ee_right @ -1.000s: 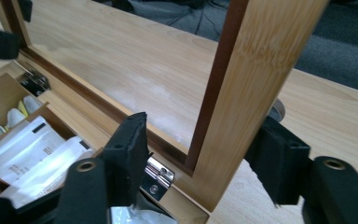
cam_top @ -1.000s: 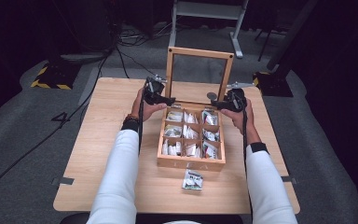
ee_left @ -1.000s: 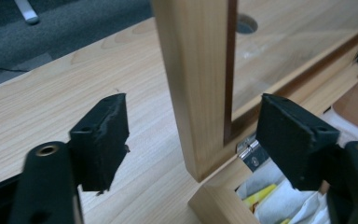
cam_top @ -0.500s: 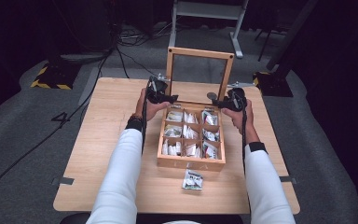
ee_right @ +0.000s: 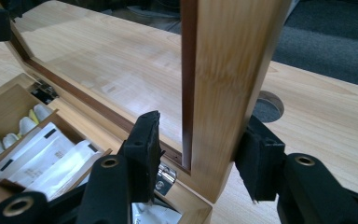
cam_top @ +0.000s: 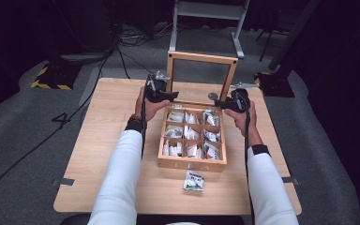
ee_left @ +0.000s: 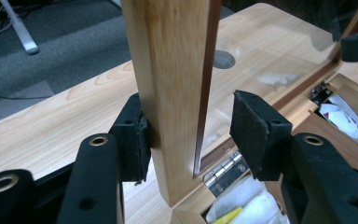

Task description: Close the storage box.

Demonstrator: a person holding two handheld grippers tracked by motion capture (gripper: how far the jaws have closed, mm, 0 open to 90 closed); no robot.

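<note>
Lid-closing looks like the step in hand: the wooden tea box [cam_top: 192, 140] stands on the bench [cam_top: 103, 140] with its glazed lid [cam_top: 201, 75] upright, one side post inside each gripper. The left gripper [ee_left: 189, 133] has just been closing; its outer pad touches the post, the inner pad stands off the glass side. The right gripper [ee_right: 200, 151] has been narrowing too, outer pad against wood, inner pad apart, so neither clamps yet. Next, I judge, both must pinch and swing the lid toward the person together. Gripper views reveal these gaps and the hinges [ee_left: 223, 170]; the high view adds a loose tea packet [cam_top: 193, 180] behind both grippers.
</note>
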